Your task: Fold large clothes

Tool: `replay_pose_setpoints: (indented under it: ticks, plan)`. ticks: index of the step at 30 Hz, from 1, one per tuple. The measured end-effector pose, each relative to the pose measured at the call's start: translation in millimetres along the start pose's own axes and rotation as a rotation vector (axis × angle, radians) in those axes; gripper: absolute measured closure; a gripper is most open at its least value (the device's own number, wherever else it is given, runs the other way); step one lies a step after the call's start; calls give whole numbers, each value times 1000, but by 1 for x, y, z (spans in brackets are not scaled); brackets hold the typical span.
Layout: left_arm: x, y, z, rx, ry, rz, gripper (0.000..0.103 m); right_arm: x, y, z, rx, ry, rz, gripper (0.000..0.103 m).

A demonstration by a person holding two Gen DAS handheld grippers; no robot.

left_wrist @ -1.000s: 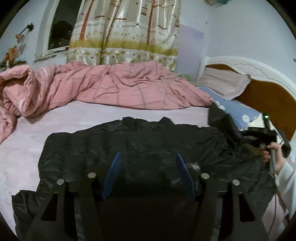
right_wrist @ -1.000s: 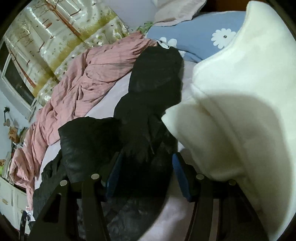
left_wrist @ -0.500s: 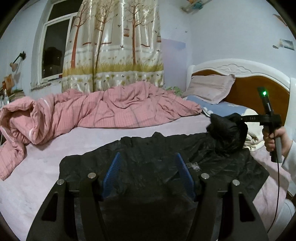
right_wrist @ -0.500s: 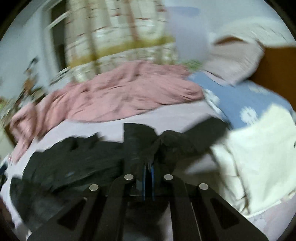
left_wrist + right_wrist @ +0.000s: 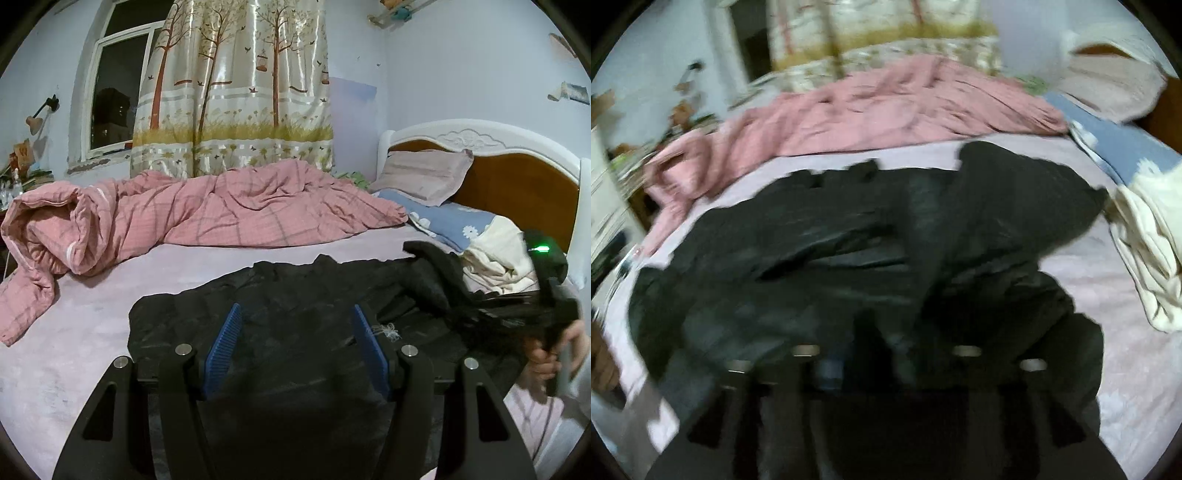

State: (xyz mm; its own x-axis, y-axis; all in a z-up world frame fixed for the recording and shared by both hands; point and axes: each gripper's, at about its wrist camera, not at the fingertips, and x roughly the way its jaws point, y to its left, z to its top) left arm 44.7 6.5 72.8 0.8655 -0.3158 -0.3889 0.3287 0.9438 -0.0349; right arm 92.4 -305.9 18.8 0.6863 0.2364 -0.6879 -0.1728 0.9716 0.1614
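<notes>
Lavender bed sheet (image 5: 110,332) is bearing the spread black jacket (image 5: 295,314); left gripper (image 5: 295,343) is hovering over it with fingers apart; right gripper's (image 5: 886,362) state is lost to blur.

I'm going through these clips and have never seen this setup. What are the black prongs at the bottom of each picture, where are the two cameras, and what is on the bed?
No robot here: a person holds a two-finger gripper in each hand, each with a fisheye camera looking along its fingers. The prongs are those fingers.

The left view shows the left gripper, open, blue pads apart over a black jacket spread on the bed. At its right edge is the right gripper in the person's hand.

The right view is blurred by motion; its fingers look apart, but whether they hold cloth is unclear.

Also on the bed: a pink quilt, pillows and a cream garment.
</notes>
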Motion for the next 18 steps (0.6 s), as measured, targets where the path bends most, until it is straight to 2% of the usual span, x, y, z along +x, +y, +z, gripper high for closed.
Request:
replay_pose_setpoints:
  ticks: [1,4,7,10,12,13,16,18]
  plan:
    - [0,1,0,-4,3,-1,42,-9,4,-6,-25,-19,4,34]
    - [2,3,-1,-15,8,-7,42,-31,0,-12,10,-69,-21,34]
    - [3,2,-2,-5,11,0,41,-53,-35,-5,174,-135,-27,34]
    - [5,4,-3,-16,16,-3,41,-67,-88,5,375,-189,-38,34]
    - [8,2,-5,-21,21,-9,40,-65,-117,12,455,-210,-97,34]
    - [10,1,-6,-19,25,-8,38,-58,-133,19,492,-206,-148,34]
    - [16,-2,-10,-8,39,5,34,-29,-174,40,585,-161,-220,34]
    - [22,-2,-13,-1,58,29,33,-6,-198,49,639,-109,-219,34]
